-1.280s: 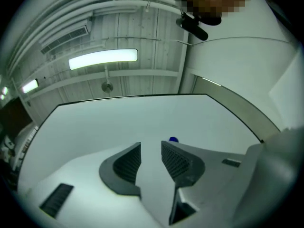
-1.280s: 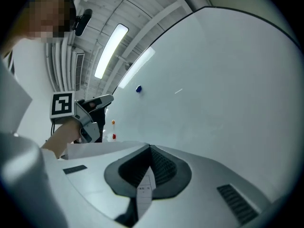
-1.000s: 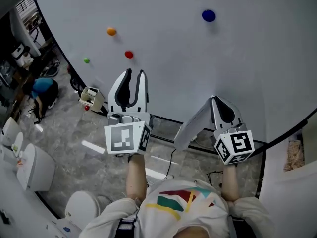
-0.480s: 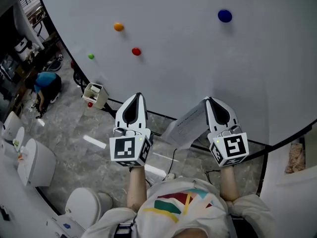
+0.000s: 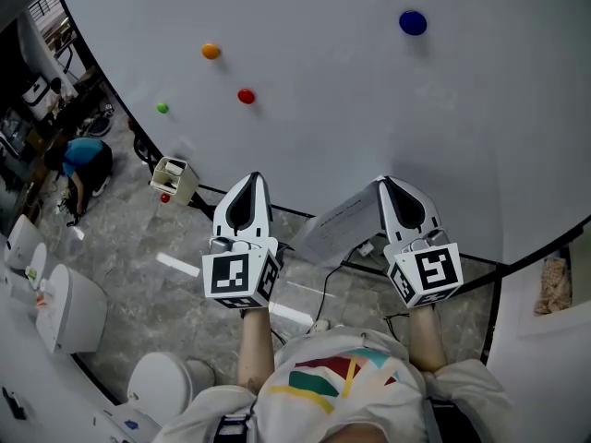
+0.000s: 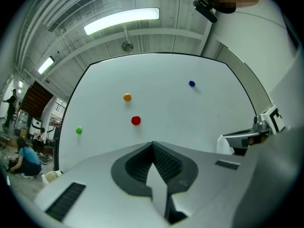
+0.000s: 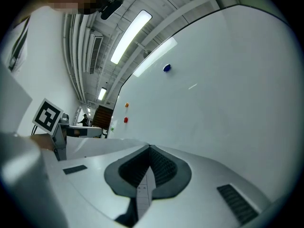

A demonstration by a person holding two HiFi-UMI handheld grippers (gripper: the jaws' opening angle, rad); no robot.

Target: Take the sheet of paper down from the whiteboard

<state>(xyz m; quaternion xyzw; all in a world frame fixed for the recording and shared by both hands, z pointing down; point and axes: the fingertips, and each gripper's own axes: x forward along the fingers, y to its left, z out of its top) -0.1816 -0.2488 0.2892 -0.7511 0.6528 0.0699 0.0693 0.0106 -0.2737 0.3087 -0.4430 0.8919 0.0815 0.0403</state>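
The white sheet of paper point(image 5: 334, 231) hangs free of the whiteboard point(image 5: 369, 100), pinched at its right edge by my right gripper point(image 5: 381, 182). In the right gripper view the jaws point(image 7: 149, 147) are shut on a strip of printed paper point(image 7: 141, 194). My left gripper point(image 5: 251, 177) points at the board to the left of the sheet, apart from it. Its jaws point(image 6: 152, 144) are shut and I see nothing held. Blue point(image 5: 413, 22), orange point(image 5: 211, 51), red point(image 5: 246, 96) and green point(image 5: 162, 108) magnets stay on the board.
The board's black lower frame point(image 5: 305, 216) runs just past both grippers. A small white box point(image 5: 172, 179) stands on the floor at the board's left end. A person in blue point(image 5: 78, 160) crouches far left, near white rounded stools point(image 5: 65, 312).
My left gripper has come down from the board and its jaws have gone from open to shut. The right gripper still holds the sheet and has shifted slightly.
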